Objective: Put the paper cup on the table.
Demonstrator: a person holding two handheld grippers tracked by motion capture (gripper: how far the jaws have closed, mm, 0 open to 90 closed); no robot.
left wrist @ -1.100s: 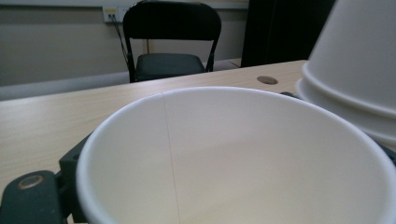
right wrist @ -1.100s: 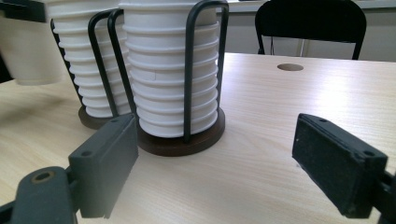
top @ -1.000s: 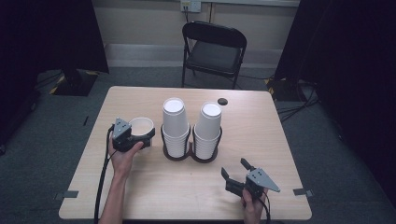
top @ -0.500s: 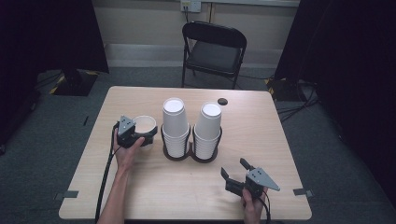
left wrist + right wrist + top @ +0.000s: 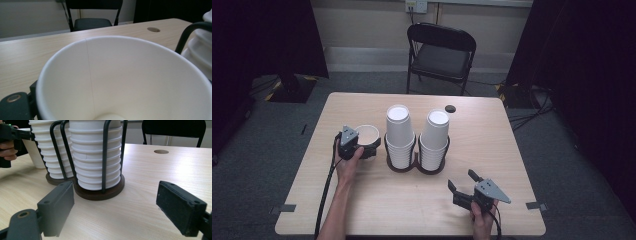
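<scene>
A: Holding a single paper cup [image 5: 368, 136], the left gripper [image 5: 362, 145] has its jaws clamped on the cup's sides, it seems; the cup's wide mouth hides the pads in the left gripper view. They have just been opening a little, the cup between them.

B: Location of the cup?

A: Upright near the table's [image 5: 512, 145] left edge, just beside the left stack of cups [image 5: 400, 135] in the wire cup holder [image 5: 417, 162].

B: And the right gripper [image 5: 461, 183]?

A: Near the front right corner, jaws apart, holding nothing, facing the right stack [image 5: 96, 155].
</scene>
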